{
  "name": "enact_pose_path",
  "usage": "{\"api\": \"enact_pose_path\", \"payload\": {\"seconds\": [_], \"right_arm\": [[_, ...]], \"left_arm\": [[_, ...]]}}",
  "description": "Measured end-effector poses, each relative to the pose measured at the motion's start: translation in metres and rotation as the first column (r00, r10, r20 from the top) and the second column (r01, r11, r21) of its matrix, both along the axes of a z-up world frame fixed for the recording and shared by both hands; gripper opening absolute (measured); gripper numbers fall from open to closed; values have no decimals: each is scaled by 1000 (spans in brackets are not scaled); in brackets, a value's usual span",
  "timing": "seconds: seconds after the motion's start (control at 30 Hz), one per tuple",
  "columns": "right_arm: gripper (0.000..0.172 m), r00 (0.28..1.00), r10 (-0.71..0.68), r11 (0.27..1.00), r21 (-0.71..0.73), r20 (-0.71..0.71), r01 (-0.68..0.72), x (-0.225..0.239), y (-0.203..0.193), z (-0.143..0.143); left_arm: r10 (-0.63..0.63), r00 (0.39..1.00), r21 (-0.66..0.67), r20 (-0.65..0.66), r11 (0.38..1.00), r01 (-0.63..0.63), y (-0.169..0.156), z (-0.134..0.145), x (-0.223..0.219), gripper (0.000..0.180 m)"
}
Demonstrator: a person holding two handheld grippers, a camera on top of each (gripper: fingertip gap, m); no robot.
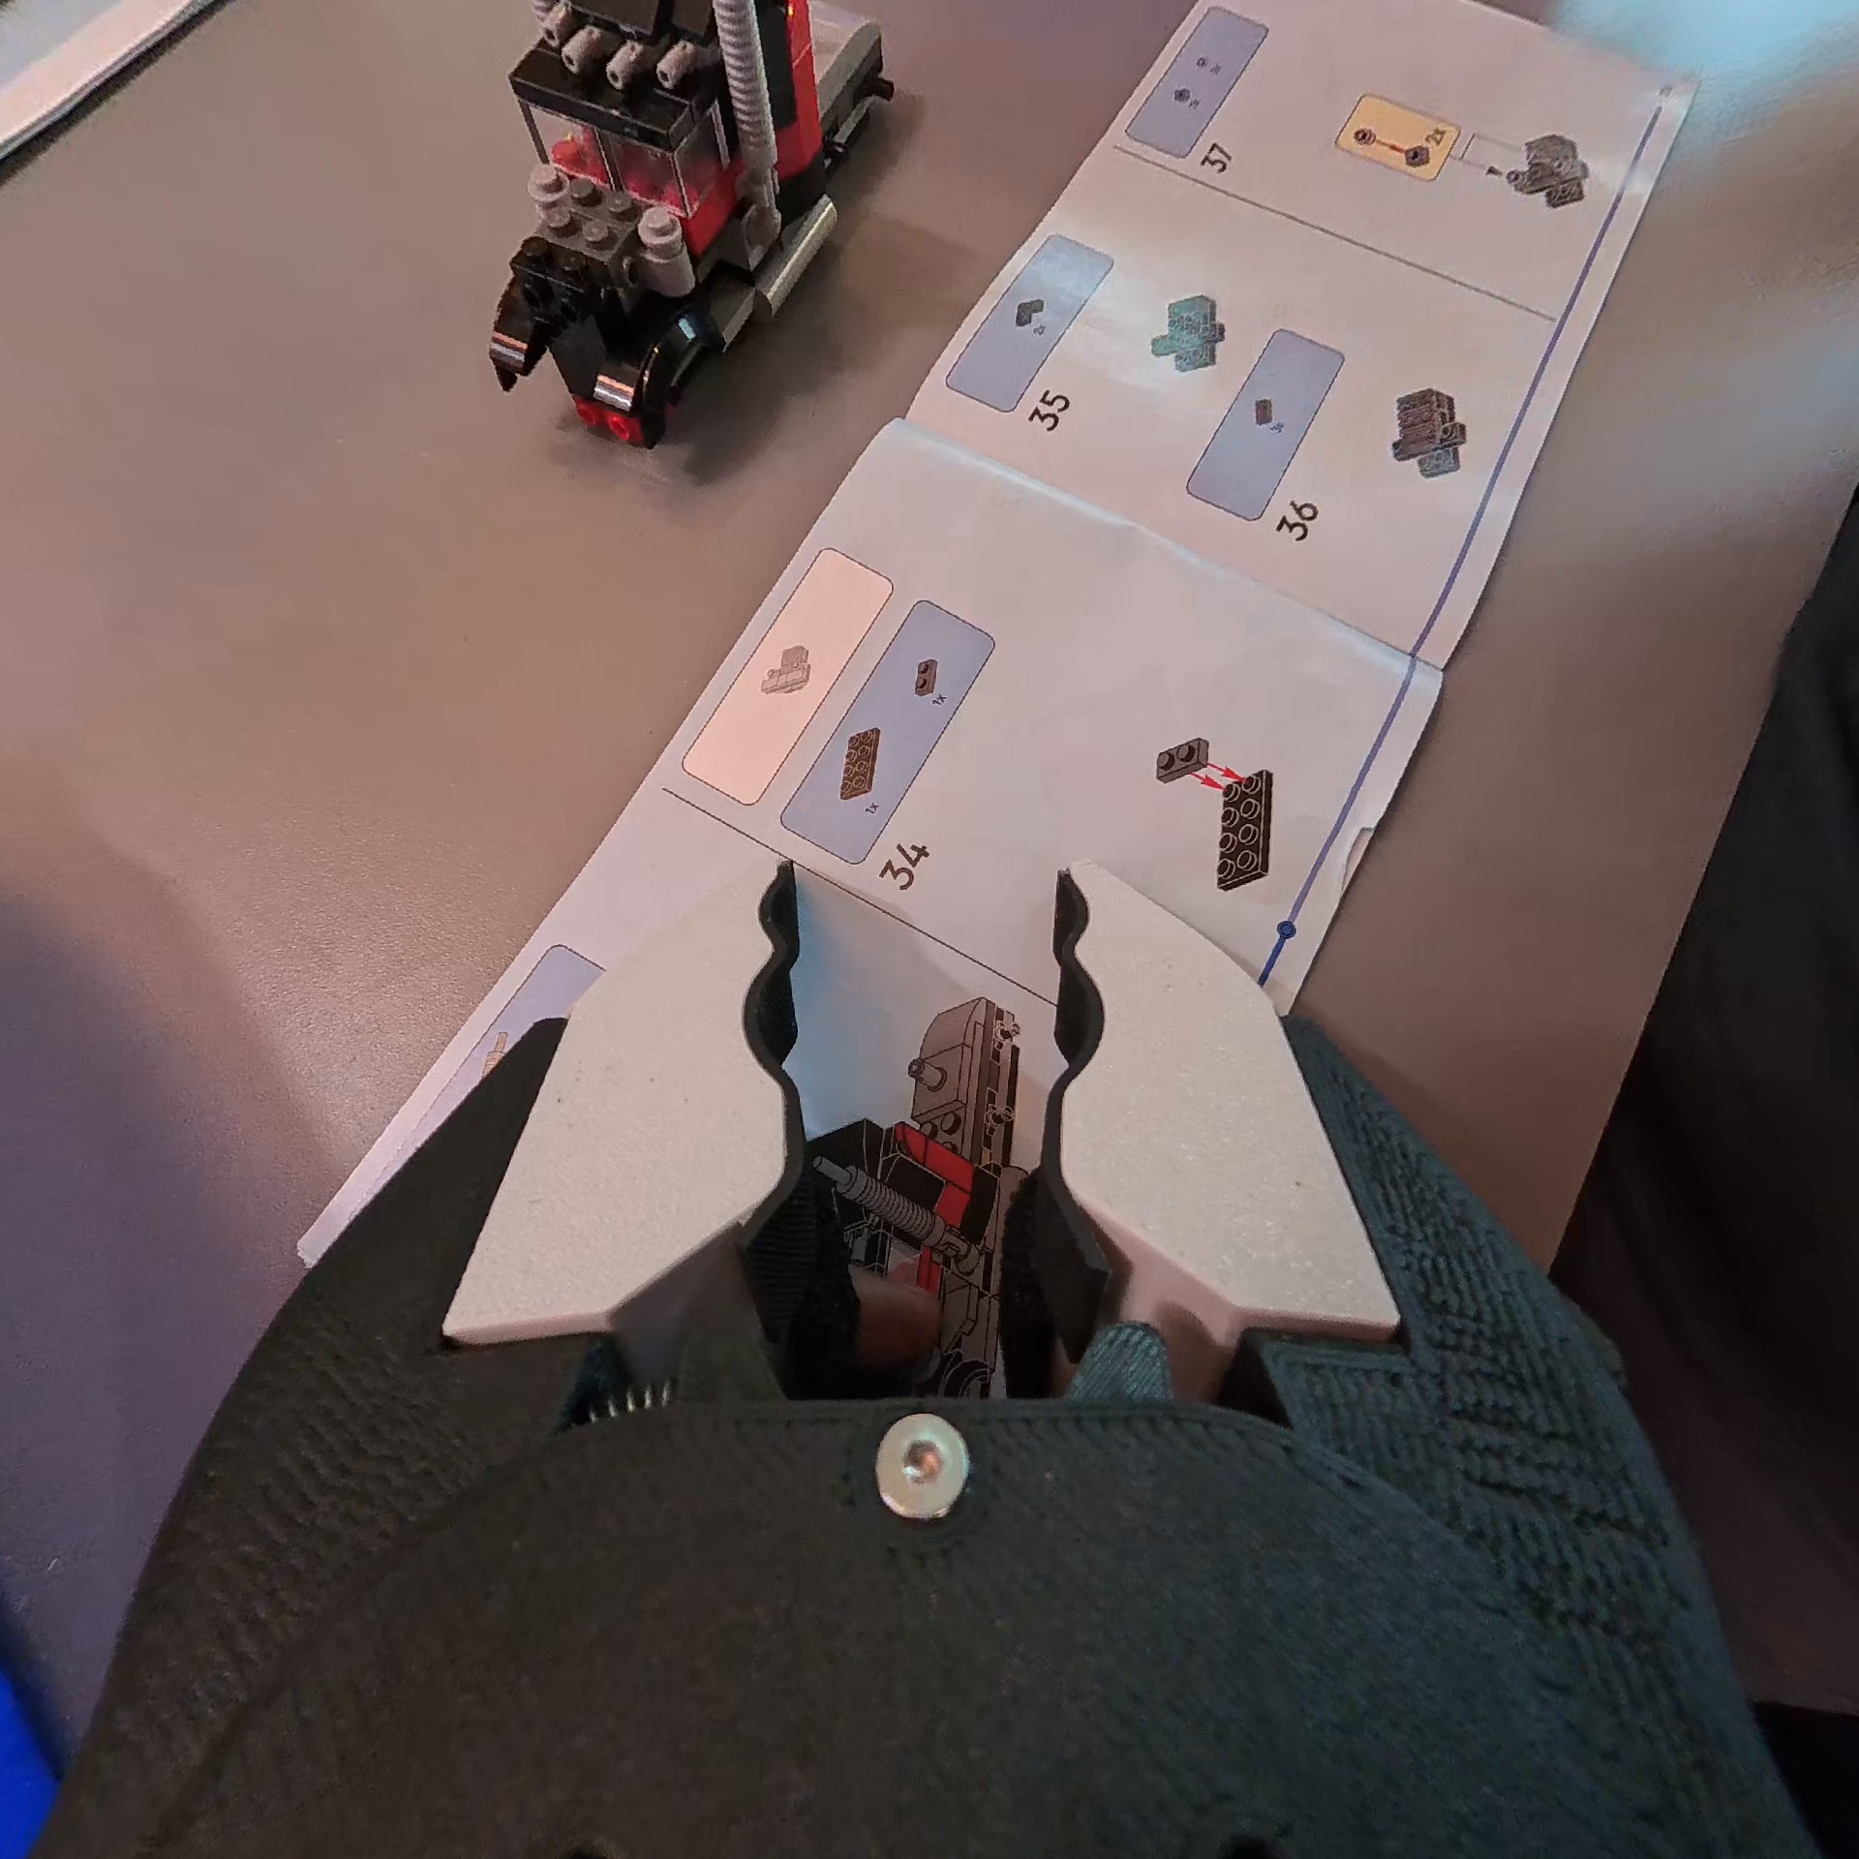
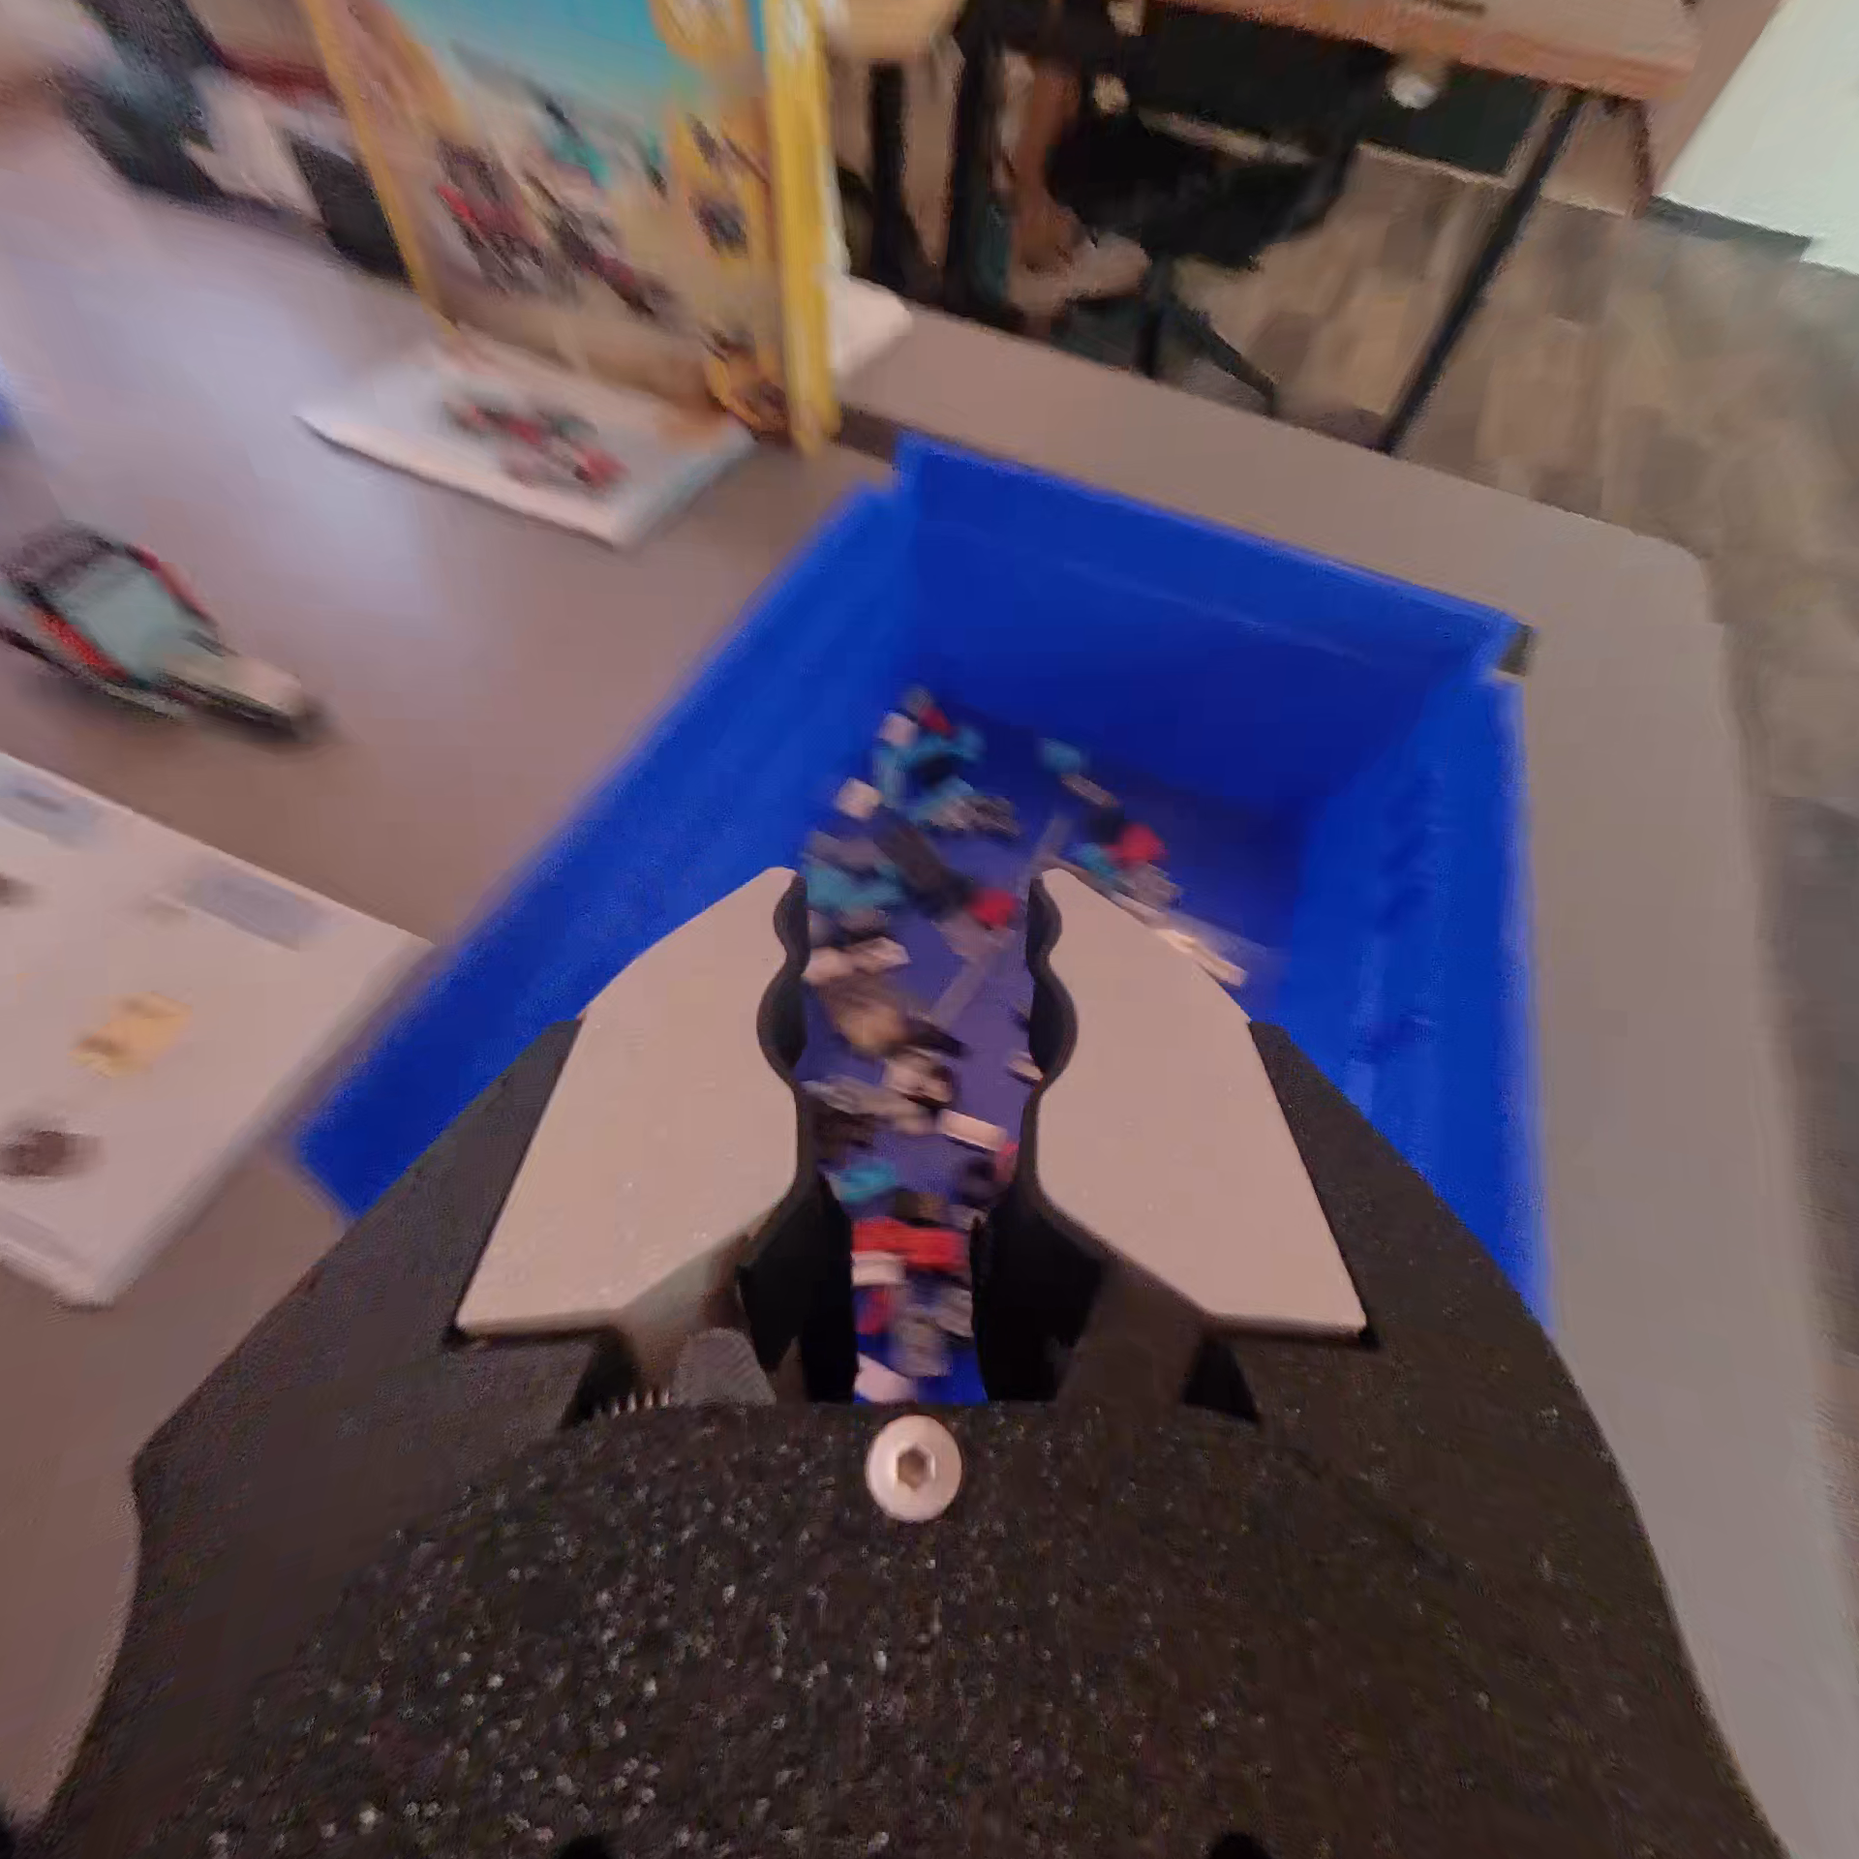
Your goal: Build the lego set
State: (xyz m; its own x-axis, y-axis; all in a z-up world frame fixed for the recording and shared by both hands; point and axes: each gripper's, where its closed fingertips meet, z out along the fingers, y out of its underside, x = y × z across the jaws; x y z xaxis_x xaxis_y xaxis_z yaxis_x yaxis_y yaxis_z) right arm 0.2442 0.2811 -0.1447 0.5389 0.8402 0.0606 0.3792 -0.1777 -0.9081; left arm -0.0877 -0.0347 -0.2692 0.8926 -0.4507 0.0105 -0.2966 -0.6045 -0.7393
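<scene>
Left gripper, lower centre of its view: two fingers parted, nothing between them, poised over one unfolded instruction sheet lying on the grey table. Beyond it, upper left: one red-and-black brick truck.

Right gripper, lower centre: jaws apart, bare, above one blue bin of loose bricks, too blurred to count. Farther, left and upper left: two paper sheets, one small brick vehicle, one upright box.
</scene>
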Motion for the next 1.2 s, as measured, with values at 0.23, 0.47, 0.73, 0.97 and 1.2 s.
{"api": "enact_pose_path", "payload": {"seconds": [0.23, 0.47, 0.73, 0.97, 1.2], "right_arm": [[69, 978, 18, 976, -217, 210, 28, -47, -76, -39], [7, 785, -248, 935, -72, 568, 347, -30, -77, -72], [49, 888, -331, 943, 86, 319, 320, -94, -85, -9], [67, 959, -37, 996, 84, 279, 14, -190, -106, 4], [6, 979, 171, 979, 92, 111, -181, -228, -131, 9]], "left_arm": [[15, 1000, 1, -3, 1000, -15, 1, 0, -2, 53], [99, 986, 284, -136, 957, -57, 0, 69, -16, 69], [526, 838, 386, -146, 810, -441, -72, 127, -140, 62], [553, 828, 407, -92, 780, -476, -79, 124, -139, 70], [508, 861, 453, -37, 776, -438, -62, 135, -119, 1]]}}
